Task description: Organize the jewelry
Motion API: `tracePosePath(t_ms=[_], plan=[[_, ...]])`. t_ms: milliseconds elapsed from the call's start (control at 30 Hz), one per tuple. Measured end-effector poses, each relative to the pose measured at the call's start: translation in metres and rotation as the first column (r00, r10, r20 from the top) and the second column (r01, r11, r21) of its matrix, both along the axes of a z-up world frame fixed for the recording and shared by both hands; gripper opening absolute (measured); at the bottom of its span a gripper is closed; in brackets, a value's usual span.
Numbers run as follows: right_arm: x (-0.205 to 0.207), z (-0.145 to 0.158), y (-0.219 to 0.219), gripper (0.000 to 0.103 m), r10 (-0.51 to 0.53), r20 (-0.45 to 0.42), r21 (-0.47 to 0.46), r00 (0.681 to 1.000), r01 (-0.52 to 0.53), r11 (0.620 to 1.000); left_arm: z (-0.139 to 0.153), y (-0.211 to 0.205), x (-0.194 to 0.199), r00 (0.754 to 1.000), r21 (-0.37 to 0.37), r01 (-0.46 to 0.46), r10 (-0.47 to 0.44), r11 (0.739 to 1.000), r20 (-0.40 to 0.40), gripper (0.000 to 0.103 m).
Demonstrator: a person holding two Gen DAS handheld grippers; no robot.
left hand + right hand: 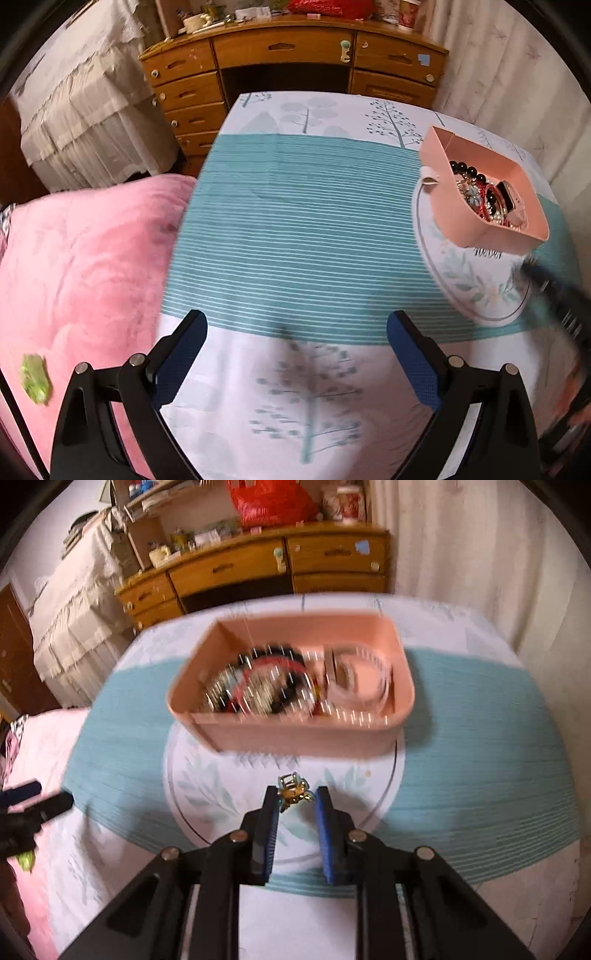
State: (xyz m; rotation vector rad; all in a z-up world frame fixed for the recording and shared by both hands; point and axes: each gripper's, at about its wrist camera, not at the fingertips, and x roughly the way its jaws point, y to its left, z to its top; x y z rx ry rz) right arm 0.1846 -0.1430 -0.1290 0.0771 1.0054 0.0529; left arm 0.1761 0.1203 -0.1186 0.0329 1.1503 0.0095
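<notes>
Left gripper (pixel 297 354) hangs wide open over the bedsheet (pixel 295 229), nothing in it. Right gripper (pixel 296 805) is pinching a small gold jewelry piece (pixel 293 794) at its tips, just short of the pink box (pixel 303 734) on the round plate (pixel 199 786).

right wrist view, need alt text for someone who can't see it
The right tool pinches a small gold clip at its tips, above a round white mat on a teal striped cloth. Just beyond sits a pink box full of blurred bracelets and beads. A wooden dresser stands behind.
</notes>
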Motion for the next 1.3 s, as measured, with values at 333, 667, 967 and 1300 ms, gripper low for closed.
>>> tracePosePath(t_ms=[333, 667, 967, 1300], plan=[[0.017, 0.068, -0.003, 0.025, -0.188, 0.123, 0.014, 0.974, 0.188, 0.982, 0.016, -0.003, -0.010, 0.983, 0.097, 0.183, -0.181, 0.978, -0.032, 0.097], [-0.099, 0.027, -0.013, 0.072, -0.298, -0.150, 0.205, 0.943, 0.324, 0.924, -0.015, -0.026, -0.071, 0.941, -0.137, 0.157, -0.191, 0.978, -0.279, 0.097], [-0.183, 0.008, -0.007, 0.095, -0.244, -0.203, 0.053, 0.948, 0.259, 0.964, -0.037, -0.077, -0.139, 0.924, -0.039, 0.134, -0.139, 0.990, -0.355, 0.097], [-0.255, 0.111, -0.089, 0.103, -0.215, -0.051, 0.117, 0.975, 0.220, 0.969, 0.090, -0.171, -0.149, 0.947, -0.117, 0.267, -0.283, 0.957, -0.154, 0.103]])
